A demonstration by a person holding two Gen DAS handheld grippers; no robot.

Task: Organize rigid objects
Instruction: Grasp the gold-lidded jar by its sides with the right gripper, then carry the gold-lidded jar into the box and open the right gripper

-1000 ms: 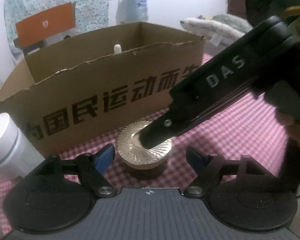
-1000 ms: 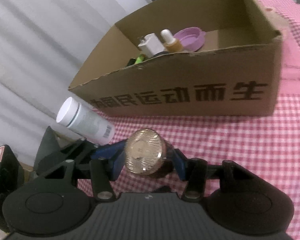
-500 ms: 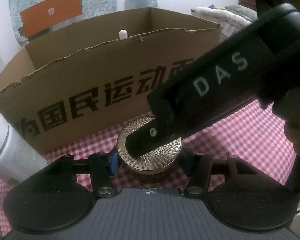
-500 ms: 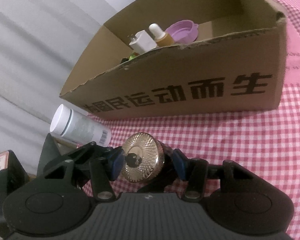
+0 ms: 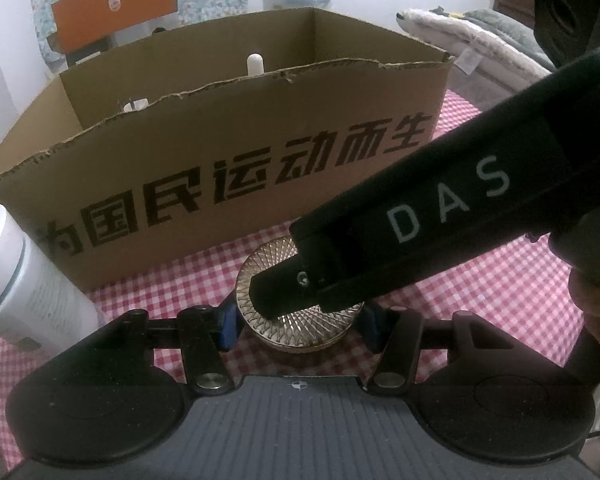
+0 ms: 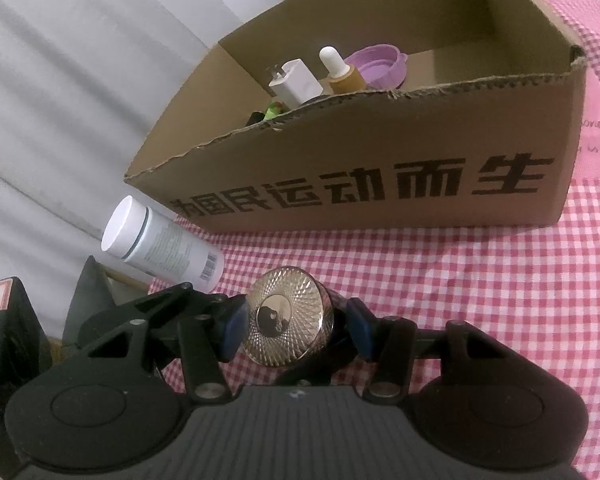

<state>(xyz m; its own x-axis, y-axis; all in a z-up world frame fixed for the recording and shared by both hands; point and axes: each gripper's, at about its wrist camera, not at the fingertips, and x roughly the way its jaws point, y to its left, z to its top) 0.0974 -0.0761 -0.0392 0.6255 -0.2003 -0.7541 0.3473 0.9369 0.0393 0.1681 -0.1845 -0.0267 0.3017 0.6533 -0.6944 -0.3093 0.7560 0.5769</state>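
A round jar with a gold ribbed lid (image 5: 296, 320) (image 6: 288, 320) stands on the red checked cloth in front of the cardboard box (image 5: 228, 168) (image 6: 380, 184). My left gripper (image 5: 298, 326) has its blue pads against both sides of the jar. My right gripper (image 6: 296, 326) also has its pads on the jar, which leans in its view. The right gripper's black body (image 5: 420, 232) reaches in from the right over the lid and hides part of it.
A white bottle (image 5: 24, 292) (image 6: 160, 248) stands left of the jar. In the box are a white charger (image 6: 296, 82), a dropper bottle (image 6: 340, 72) and a purple lid (image 6: 376, 64). A grey blanket (image 5: 480, 36) lies beyond the box.
My left gripper has moved in and closed from open onto the jar. My right gripper has stayed on the jar, and the box has shifted a little in both views.
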